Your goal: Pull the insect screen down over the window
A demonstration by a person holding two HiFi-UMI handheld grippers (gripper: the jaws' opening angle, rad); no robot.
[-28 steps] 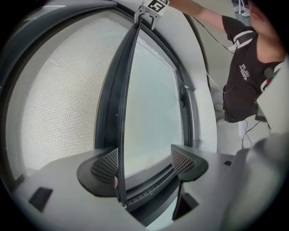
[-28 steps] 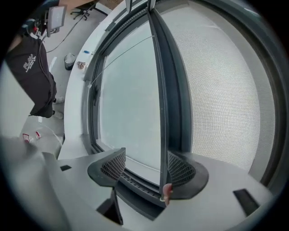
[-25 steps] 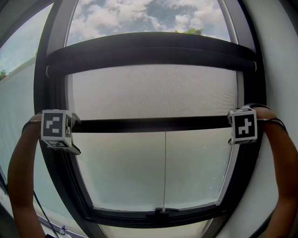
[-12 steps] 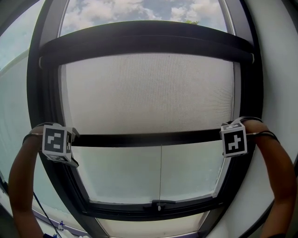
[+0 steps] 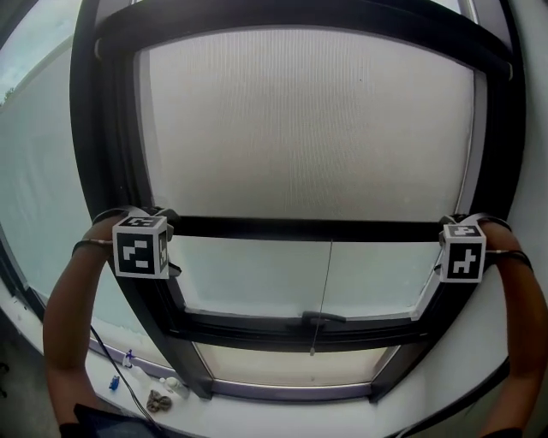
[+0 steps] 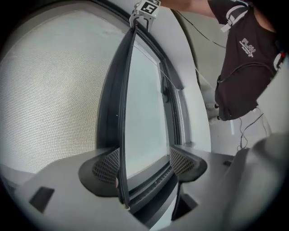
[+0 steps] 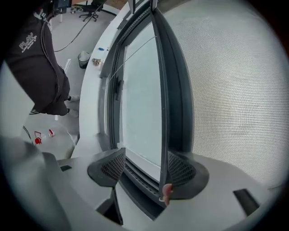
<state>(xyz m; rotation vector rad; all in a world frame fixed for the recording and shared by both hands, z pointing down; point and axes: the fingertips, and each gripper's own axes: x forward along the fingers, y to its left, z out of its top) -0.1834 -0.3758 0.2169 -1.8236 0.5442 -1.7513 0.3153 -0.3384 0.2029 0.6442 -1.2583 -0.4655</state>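
The grey mesh screen (image 5: 308,128) ends in a dark bar (image 5: 300,228) whose ends sit between the released, spread left fingers (image 6: 106,168) and right fingers (image 7: 184,170), each touching just one finger.

Pale daylight comes through a tall window (image 5: 257,275) in a dark frame (image 5: 107,145). It is set in a white wall (image 5: 529,128) above a white sill (image 5: 257,421), which bears a few small odds and ends (image 5: 158,399). Behind, a grey floor (image 7: 74,34) runs back to an office chair (image 7: 92,6), with a small bin (image 7: 83,58) near the sill.
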